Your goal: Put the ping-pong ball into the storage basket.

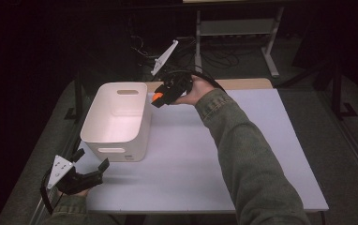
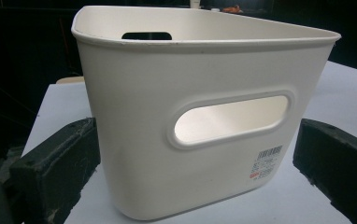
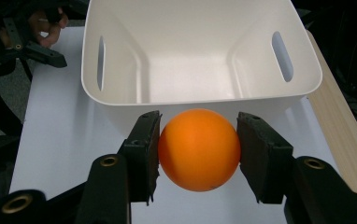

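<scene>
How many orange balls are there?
1. The orange ball sits clamped in the right claw, just outside the white bin, which looks empty.

- Right arm stretched far forward in a green sleeve, hand raised, right tongs (image 1: 160, 98) pointing left with jaws clamped on an orange ball (image 3: 199, 149)
- Left tongs (image 1: 93, 161) held low near the body, jaws spread wide, gripping nothing

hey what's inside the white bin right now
Nothing: the white bin shows a bare floor and walls in the right gripper view. The orange ball sits outside it, clamped in the right hand-held gripper. The near wall hides a strip of floor.
</scene>
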Motion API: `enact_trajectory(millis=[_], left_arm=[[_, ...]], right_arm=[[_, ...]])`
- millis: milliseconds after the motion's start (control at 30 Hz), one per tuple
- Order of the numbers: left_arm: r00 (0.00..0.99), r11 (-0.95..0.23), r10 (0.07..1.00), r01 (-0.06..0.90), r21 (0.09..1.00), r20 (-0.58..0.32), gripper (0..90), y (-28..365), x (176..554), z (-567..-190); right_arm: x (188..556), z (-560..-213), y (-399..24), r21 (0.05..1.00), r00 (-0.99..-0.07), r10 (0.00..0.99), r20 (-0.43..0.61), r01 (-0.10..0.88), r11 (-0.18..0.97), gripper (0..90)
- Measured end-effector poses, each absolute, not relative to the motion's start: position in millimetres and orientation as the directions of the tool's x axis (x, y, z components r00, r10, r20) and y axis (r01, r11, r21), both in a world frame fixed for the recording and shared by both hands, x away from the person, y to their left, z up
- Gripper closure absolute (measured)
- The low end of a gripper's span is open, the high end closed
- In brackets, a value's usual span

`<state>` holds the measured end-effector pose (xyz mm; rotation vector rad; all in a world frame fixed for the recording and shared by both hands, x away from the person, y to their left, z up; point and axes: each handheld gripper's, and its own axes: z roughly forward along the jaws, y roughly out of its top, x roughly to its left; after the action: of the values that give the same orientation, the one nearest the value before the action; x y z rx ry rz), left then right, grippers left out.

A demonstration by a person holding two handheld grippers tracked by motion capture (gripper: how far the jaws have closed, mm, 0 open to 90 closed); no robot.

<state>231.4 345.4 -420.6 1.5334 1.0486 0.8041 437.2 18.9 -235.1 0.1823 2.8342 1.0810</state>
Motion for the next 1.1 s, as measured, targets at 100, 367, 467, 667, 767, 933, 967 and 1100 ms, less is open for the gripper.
enact_trajectory(millis=[100,367,467,667,767,933,967,1100], left_arm=[[0.387,-0.053,0.921,0.207,0.977,-0.032,0.1,345.5,231.3,-420.6],[0.387,-0.050,0.921,0.207,0.977,-0.035,0.1,345.7,231.4,-420.6],[0.388,-0.052,0.921,0.207,0.977,-0.033,0.1,345.7,231.4,-420.5],[0.388,-0.053,0.921,0.206,0.977,-0.032,0.1,345.8,231.4,-420.4],[0.387,-0.052,0.921,0.206,0.977,-0.033,0.1,345.8,231.4,-420.5],[0.386,-0.051,0.922,0.206,0.977,-0.033,0.1,346.2,231.4,-420.5],[0.387,-0.051,0.921,0.206,0.977,-0.033,0.1,346.2,231.3,-420.4],[0.387,-0.050,0.921,0.208,0.977,-0.035,0.1,346.0,231.4,-420.6]], right_arm=[[437.6,-234.4,23.1,0.674,-0.989,0.137,-0.058,0.062,0.736,50.0],[439.4,-235.4,34.5,0.675,-0.991,0.125,-0.052,0.057,0.736,50.0],[440.5,-236.6,38.2,0.675,-0.992,0.119,-0.050,0.055,0.736,50.0],[443.1,-241.5,46.6,0.691,-0.992,0.115,-0.043,0.053,0.721,50.0],[444.0,-243.5,52.0,0.694,-0.994,0.099,-0.041,0.043,0.719,50.0],[443.7,-246.6,60.8,0.696,-0.996,0.082,-0.040,0.031,0.717,50.0],[444.0,-247.4,62.4,0.700,-0.996,0.077,-0.042,0.025,0.714,50.0],[445.0,-250.9,69.1,0.705,-0.997,0.068,-0.030,0.028,0.708,50.0]])
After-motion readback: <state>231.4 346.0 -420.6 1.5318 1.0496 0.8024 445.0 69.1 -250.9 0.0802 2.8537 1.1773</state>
